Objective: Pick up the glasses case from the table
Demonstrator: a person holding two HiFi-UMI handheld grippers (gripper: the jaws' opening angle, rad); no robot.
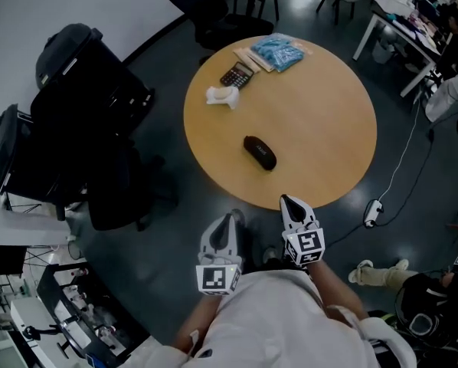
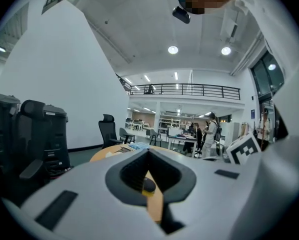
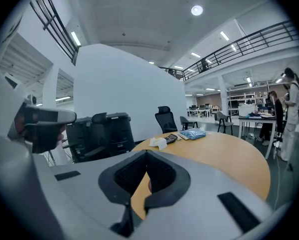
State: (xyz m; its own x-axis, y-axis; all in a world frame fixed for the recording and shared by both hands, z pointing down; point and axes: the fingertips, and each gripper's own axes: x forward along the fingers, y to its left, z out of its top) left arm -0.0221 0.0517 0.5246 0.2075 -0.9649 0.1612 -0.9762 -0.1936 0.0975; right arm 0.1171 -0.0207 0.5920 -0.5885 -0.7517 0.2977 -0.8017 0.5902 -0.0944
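The round wooden table [image 1: 328,129] fills the middle of the head view. Most of its top is bare, which leaves an unobstructed line from the near edge inward. Bulky black office chairs [image 1: 83,83] stand off to the left, clear of that line. The left gripper [image 1: 230,219] and the right gripper [image 1: 288,200] are held close to the person's body, short of the table's near rim and pointing toward it. Both have their jaws pressed together with nothing between them. I judge this to be a carrying posture on the approach, so the jaws will need to part before any grasp. A blue packet [image 1: 278,50], a calculator [image 1: 236,75] and a crumpled white tissue [image 1: 222,96] are grouped at the far-left edge of the table, well apart from the task's object and probably no hindrance to it. The glasses case [image 1: 260,152], dark and oblong, lies alone on the near half of the table at a slant, closer to the right gripper, which seems the better placed to take it. In the left gripper view it shows as a small dark lump through the hollow below the closed tips. No brand or lettering can be read. The cubes on the grippers carry only black-and-white square patterns, and the calculator's keys are too small to make out.
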